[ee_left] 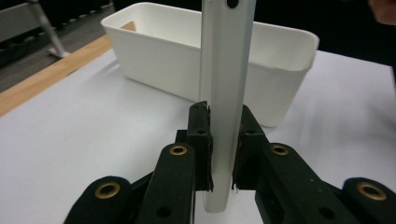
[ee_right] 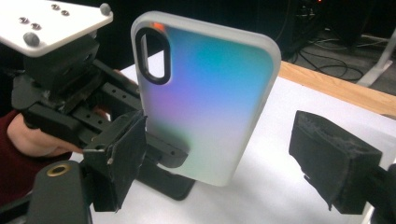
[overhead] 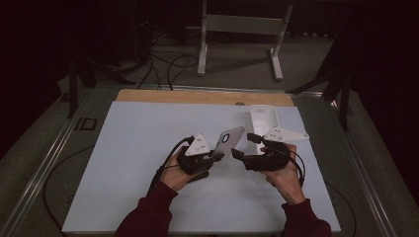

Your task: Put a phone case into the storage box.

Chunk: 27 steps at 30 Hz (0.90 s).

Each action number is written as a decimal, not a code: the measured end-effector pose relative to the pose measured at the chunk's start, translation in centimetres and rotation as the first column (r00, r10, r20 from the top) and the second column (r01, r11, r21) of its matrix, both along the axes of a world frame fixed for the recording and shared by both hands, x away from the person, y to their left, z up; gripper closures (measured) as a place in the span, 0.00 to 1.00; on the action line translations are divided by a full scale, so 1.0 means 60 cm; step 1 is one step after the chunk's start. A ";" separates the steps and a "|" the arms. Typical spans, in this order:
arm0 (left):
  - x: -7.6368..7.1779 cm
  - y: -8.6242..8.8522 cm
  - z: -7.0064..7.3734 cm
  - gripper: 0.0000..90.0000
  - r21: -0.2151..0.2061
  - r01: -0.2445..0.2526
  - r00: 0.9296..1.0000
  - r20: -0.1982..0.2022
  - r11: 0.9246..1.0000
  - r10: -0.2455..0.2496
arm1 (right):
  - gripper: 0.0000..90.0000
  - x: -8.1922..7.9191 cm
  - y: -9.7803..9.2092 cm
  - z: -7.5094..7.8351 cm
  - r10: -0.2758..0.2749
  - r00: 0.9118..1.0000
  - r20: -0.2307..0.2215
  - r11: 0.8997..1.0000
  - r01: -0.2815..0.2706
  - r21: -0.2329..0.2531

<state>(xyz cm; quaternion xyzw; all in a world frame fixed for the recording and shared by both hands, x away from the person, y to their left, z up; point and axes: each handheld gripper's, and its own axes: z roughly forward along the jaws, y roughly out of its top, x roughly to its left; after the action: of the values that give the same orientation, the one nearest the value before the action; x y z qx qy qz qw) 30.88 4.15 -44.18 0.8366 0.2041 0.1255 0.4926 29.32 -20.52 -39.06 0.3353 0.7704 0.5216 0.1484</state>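
We've got the left claw (overhead: pixel 217 155) clamped on the lower edge of the phone case (overhead: pixel 228 140), held upright above the worktop (overhead: pixel 138 148). Right claw (overhead: pixel 242 145) gapes wide, just beside the case. Farther back: white bin (overhead: pixel 262 118).

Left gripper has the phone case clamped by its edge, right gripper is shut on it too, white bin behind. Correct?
Not quite. The right gripper is open, its jaws either side of the phone case without touching, as the right gripper view shows. The left gripper does clamp it, the white bin behind.
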 end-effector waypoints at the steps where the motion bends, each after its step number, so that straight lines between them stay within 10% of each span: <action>1: -0.001 -0.001 0.000 0.90 -0.001 -0.007 1.000 0.002 1.000 0.007 | 0.20 0.000 0.001 0.001 -0.007 1.000 0.001 1.000 0.007 0.003; 27: -0.013 -0.037 -0.001 0.90 -0.042 -0.030 0.997 -0.071 0.999 0.027 | 0.17 0.008 0.044 0.007 -0.165 0.986 -0.001 0.979 0.164 0.119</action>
<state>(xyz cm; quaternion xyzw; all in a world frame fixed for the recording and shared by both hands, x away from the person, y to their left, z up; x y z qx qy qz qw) 30.09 1.93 -44.24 0.8268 0.2357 0.0985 0.5012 29.79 -17.86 -38.65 0.4039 0.7070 0.5537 0.1744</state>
